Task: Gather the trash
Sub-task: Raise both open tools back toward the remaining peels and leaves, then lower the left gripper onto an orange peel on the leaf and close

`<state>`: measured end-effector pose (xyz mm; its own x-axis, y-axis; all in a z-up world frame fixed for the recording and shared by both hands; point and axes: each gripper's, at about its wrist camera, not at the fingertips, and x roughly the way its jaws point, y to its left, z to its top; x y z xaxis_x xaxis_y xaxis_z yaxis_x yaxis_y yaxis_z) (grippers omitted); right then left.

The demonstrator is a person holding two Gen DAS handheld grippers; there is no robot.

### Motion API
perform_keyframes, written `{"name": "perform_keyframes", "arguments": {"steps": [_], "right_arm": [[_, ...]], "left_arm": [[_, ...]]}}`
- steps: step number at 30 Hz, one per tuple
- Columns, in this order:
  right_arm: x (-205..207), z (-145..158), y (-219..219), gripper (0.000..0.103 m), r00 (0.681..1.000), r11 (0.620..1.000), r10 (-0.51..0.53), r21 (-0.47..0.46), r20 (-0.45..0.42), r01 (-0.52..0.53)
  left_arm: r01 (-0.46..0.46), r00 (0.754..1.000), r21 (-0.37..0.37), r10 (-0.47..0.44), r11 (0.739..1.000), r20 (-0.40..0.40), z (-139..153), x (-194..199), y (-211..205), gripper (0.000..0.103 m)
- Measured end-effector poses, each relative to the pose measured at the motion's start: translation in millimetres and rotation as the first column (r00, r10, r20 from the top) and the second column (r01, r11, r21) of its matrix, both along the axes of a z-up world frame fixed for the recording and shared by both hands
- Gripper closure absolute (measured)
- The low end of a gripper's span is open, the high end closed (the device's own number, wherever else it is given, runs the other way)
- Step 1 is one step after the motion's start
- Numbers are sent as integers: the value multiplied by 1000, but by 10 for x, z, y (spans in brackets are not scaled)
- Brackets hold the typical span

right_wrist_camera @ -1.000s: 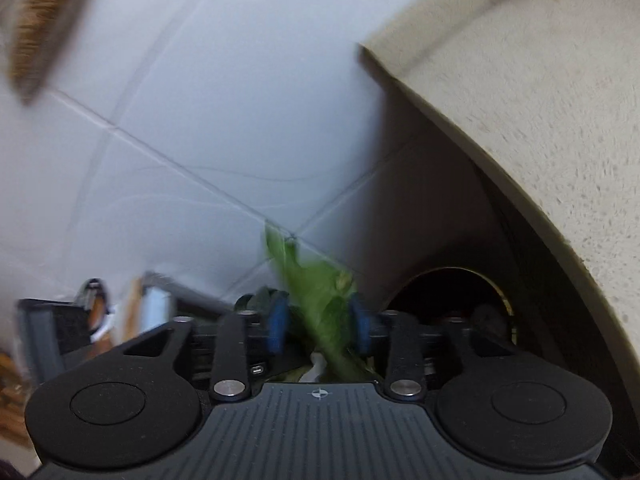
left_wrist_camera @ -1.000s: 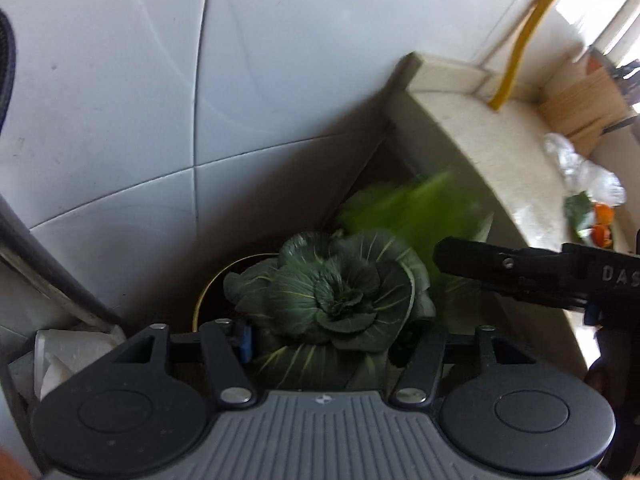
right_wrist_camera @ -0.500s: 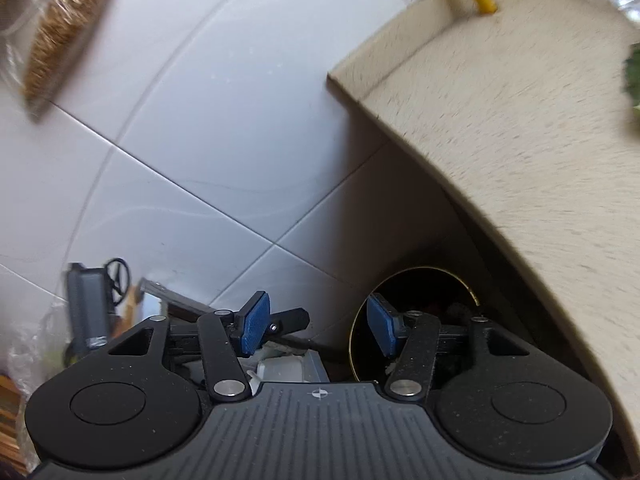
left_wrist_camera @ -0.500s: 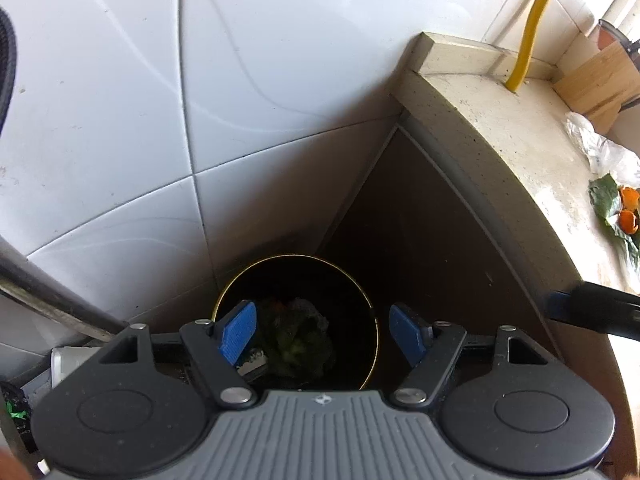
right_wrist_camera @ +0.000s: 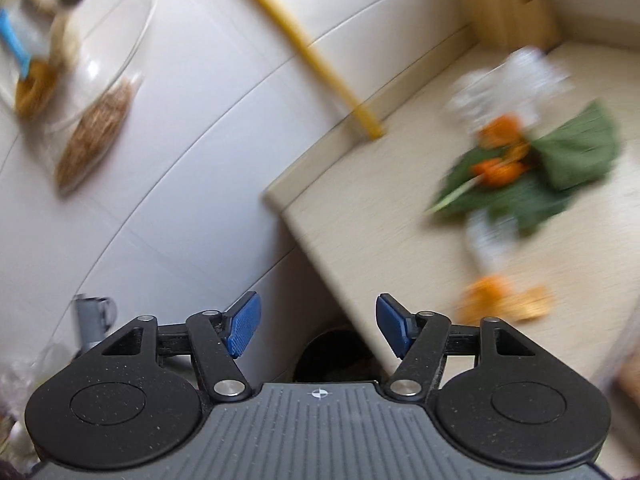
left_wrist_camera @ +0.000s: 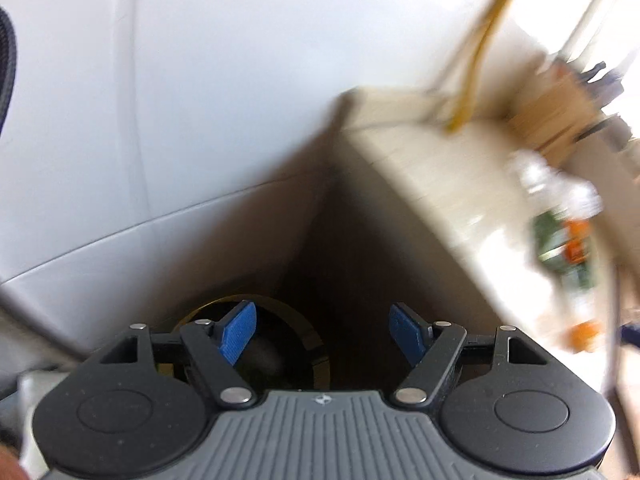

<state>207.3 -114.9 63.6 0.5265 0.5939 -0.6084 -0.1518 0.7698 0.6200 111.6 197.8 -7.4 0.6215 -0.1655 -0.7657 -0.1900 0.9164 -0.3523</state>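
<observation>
A round black trash bin (left_wrist_camera: 280, 344) with a gold rim stands on the floor in the corner below the counter, and its dark mouth (right_wrist_camera: 336, 356) shows low in the right wrist view. My left gripper (left_wrist_camera: 322, 334) hangs open above the bin, nothing between its blue pads. My right gripper (right_wrist_camera: 318, 328) is open and empty near the counter's corner. On the beige counter (right_wrist_camera: 400, 216) lie green leaves (right_wrist_camera: 532, 184), orange peel pieces (right_wrist_camera: 500, 300) and crumpled clear plastic (right_wrist_camera: 508, 80), all blurred. The same pile (left_wrist_camera: 564, 240) shows at the right of the left wrist view.
White wall tiles (left_wrist_camera: 160, 120) fill the left. A yellow hose (right_wrist_camera: 320, 64) runs down the wall to the counter's back edge. A wooden block (left_wrist_camera: 560, 108) stands at the counter's far end. A straw brush (right_wrist_camera: 96, 132) hangs on the wall.
Both grippers let go of green leaves into the bin, opened, and have since swung up and right toward the counter; the trash pile has come into the right wrist view.
</observation>
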Motion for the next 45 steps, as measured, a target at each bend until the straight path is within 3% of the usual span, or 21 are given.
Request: {"name": "perform_keyframes", "arguments": {"steps": [3, 7, 12, 14, 16, 21, 23, 25, 27, 30, 36, 39, 41, 45], "right_arm": [[41, 22, -362, 29, 998, 998, -57, -5, -1, 57], [74, 20, -722, 28, 996, 996, -86, -6, 16, 86], [144, -77, -1051, 27, 993, 993, -117, 13, 11, 116], [156, -129, -1175, 27, 991, 991, -135, 13, -2, 135], [137, -154, -1282, 27, 987, 986, -163, 13, -8, 163], [127, -213, -1450, 27, 962, 961, -273, 25, -26, 274], [131, -229, -1472, 27, 956, 956, -290, 42, -35, 291], [166, -252, -1469, 26, 951, 951, -307, 21, -40, 308], [194, -281, -1467, 26, 942, 942, -333, 17, -52, 334], [234, -308, -1456, 26, 933, 934, -354, 14, -68, 356], [348, -404, -1467, 26, 913, 918, -393, 9, -105, 396], [413, -441, -1443, 26, 912, 918, -393, 12, -117, 397], [456, -450, -1414, 26, 913, 919, -390, 10, -118, 394], [519, -438, -1351, 26, 917, 923, -381, 7, -116, 384]], "left_arm": [[106, 989, 13, -107, 994, 98, 272, 148, -424, 34], [231, 958, 21, -231, 973, 171, 503, 396, -1029, 34], [360, 912, 70, -367, 930, 181, 530, 764, -1740, 34], [404, 891, 136, -422, 905, 165, 505, 872, -2014, 34], [467, 850, 231, -505, 854, 151, 498, 915, -2239, 34], [595, 713, 413, -690, 690, 124, 457, 1070, -2655, 34], [631, 679, 427, -727, 648, 100, 401, 1197, -2731, 34], [660, 652, 439, -755, 609, 69, 331, 1339, -2780, 42], [691, 612, 465, -790, 554, 32, 274, 1428, -2794, 51], [728, 554, 495, -833, 475, -16, 244, 1518, -2727, 55], [792, 457, 483, -887, 374, -63, 222, 1595, -2721, 56], [821, 434, 447, -897, 355, -85, 136, 1671, -2754, 62], [825, 440, 427, -895, 370, -75, 136, 1699, -2758, 69], [821, 439, 436, -896, 369, -70, 223, 1712, -2740, 83]]}}
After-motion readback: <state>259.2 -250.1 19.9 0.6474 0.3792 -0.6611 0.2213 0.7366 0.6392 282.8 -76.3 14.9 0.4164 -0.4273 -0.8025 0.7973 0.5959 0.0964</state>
